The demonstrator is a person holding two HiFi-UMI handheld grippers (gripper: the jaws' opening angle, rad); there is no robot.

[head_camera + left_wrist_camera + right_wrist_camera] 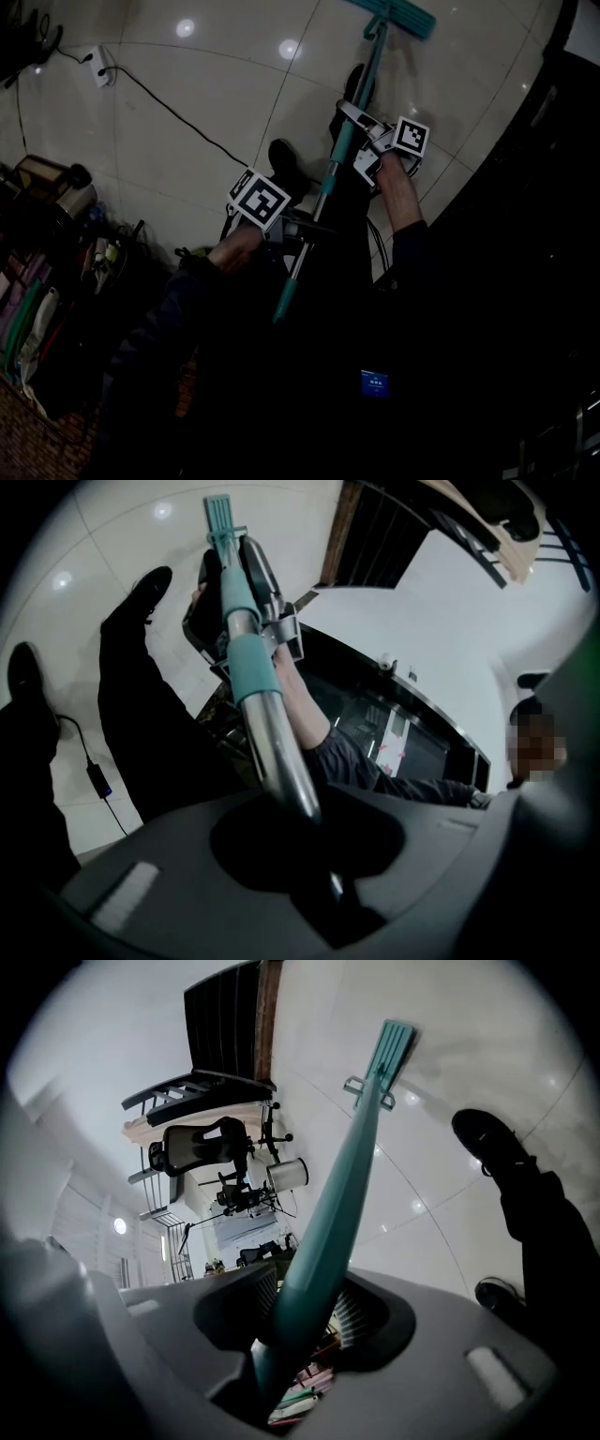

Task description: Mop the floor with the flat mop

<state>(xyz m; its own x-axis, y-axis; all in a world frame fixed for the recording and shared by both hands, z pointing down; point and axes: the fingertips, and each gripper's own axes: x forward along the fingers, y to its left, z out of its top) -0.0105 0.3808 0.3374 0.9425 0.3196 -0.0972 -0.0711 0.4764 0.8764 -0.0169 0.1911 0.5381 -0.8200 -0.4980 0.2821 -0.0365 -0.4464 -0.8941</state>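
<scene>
The flat mop has a teal head (398,14) that rests on the pale tiled floor at the top of the head view. Its handle (323,187) slants down toward me. My right gripper (345,141) is shut on the teal upper part of the handle, and its marker cube (410,136) sits to the right. Lower down, my left gripper (302,230) is shut on the silver section. In the left gripper view the silver tube (281,752) runs out of the jaws toward the mop head (220,513). The teal handle (342,1176) fills the right gripper's (300,1326) jaws.
My two black shoes (284,159) (356,84) stand beside the handle. A black cable (178,117) crosses the tiles from a power strip (98,66). Cluttered bags and gear (56,244) line the left. A dark counter (525,187) curves along the right. An office chair (202,1147) stands farther off.
</scene>
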